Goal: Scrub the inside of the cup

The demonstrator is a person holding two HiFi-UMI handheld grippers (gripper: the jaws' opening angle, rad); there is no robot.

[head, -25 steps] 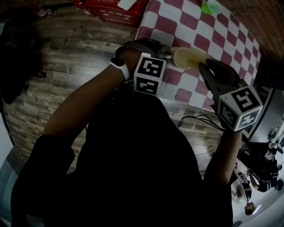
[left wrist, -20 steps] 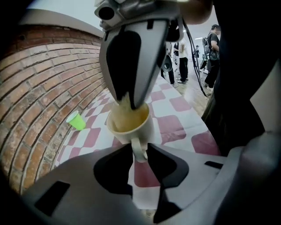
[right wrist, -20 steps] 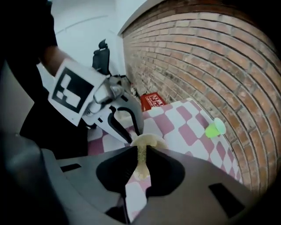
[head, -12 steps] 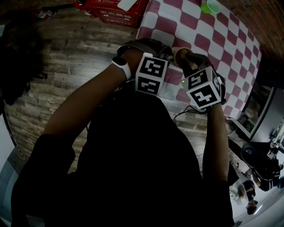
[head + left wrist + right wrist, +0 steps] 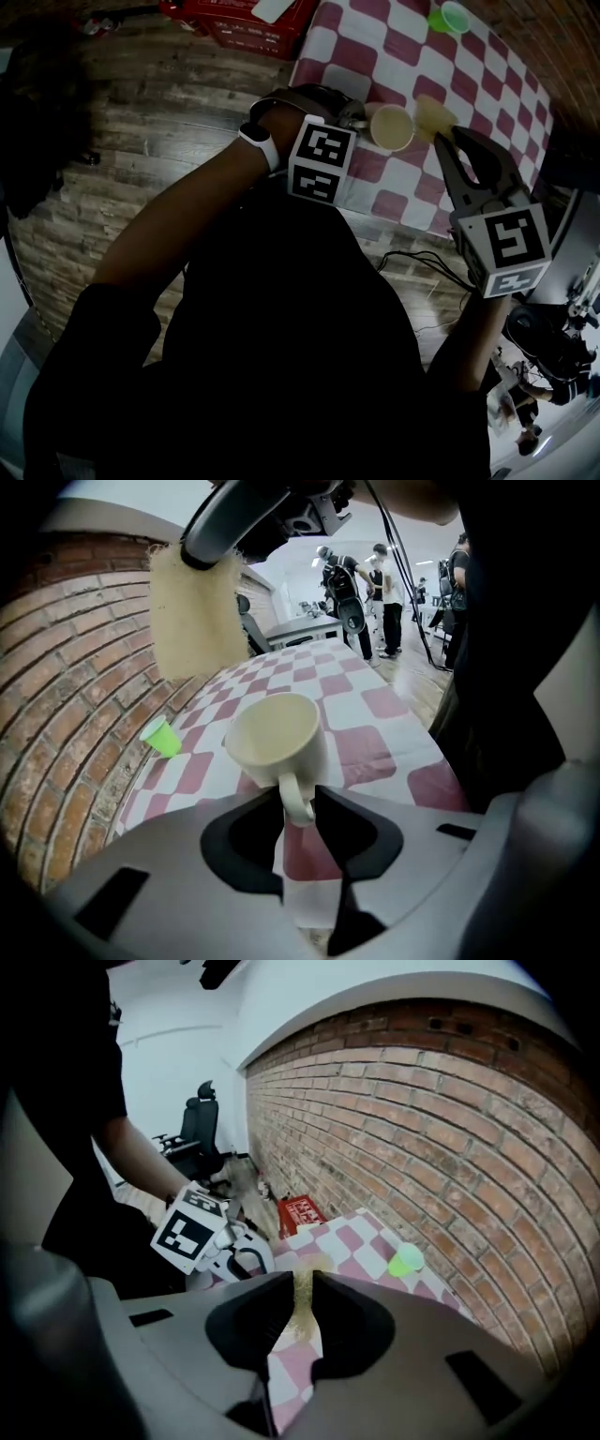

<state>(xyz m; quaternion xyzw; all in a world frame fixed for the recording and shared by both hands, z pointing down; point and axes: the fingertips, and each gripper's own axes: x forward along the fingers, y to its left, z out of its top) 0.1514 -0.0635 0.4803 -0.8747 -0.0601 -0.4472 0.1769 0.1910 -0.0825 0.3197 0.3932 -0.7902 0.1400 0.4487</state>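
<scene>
pulled back since half a second ago, the scrubbing pad (image 5: 434, 114) is out of the cup (image 5: 392, 128) and hangs just to its right, while the cup has barely shifted.

from the left: the left gripper (image 5: 359, 119) has its jaws closed on the cup's handle. it holds the cream cup over the checked tabletop (image 5: 487, 84), close to the near edge, with the mouth turned up toward the person. that tilt looks meant to leave the inside open to the pad. beside it, the right gripper (image 5: 442, 139) is clamped on the pad's upper edge so the free part hangs past the tips, likely so it can be pushed into the cup. the scrubbing appears to be between strokes. a small green cup (image 5: 448, 17) stands well apart by the tabletop's far edge, out of the way. a red crate (image 5: 239, 19) sits on the floor off the left edge.

only the left gripper view shows the handle pinched between the jaws, the cup's pale inside, and the pad as a flat square. the right gripper view gives the pad edge-on, a thin strip between shut jaws. it also shows the left gripper's marker cube (image 5: 192, 1225), but the cup cannot be made out there. only the head view sets both grippers side by side, with the gap between pad and rim. no view settles whether the cup's base touches the cloth.
</scene>
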